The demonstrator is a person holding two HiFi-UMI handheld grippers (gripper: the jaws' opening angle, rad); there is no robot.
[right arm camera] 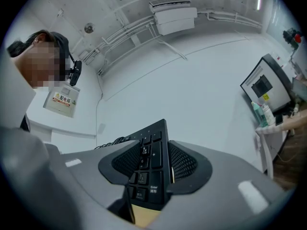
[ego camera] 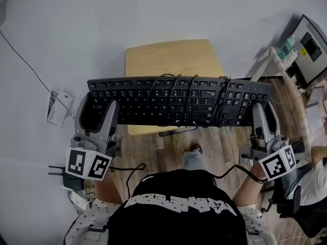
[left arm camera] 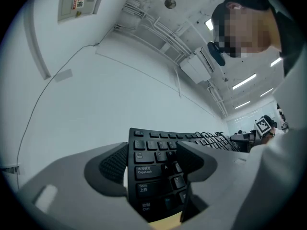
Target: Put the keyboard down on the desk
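A black keyboard (ego camera: 179,101) with its cable (ego camera: 220,102) wound round it is held crosswise over a small light wooden desk (ego camera: 168,55). My left gripper (ego camera: 97,111) is shut on its left end, and my right gripper (ego camera: 260,117) is shut on its right end. In the left gripper view the keyboard (left arm camera: 153,169) sits between the pads of the left gripper (left arm camera: 151,163), over a strip of desk wood (left arm camera: 168,222). The right gripper view shows the number-pad end of the keyboard (right arm camera: 152,157) clamped in the right gripper (right arm camera: 148,166). Whether the keyboard touches the desk I cannot tell.
A white box (ego camera: 57,107) and a thin wire (ego camera: 25,60) lie on the grey floor at left. A monitor (ego camera: 311,41) and a bottle (ego camera: 287,47) stand at the right, where another person (ego camera: 312,180) sits. Wooden flooring (ego camera: 153,152) lies under the desk's front edge.
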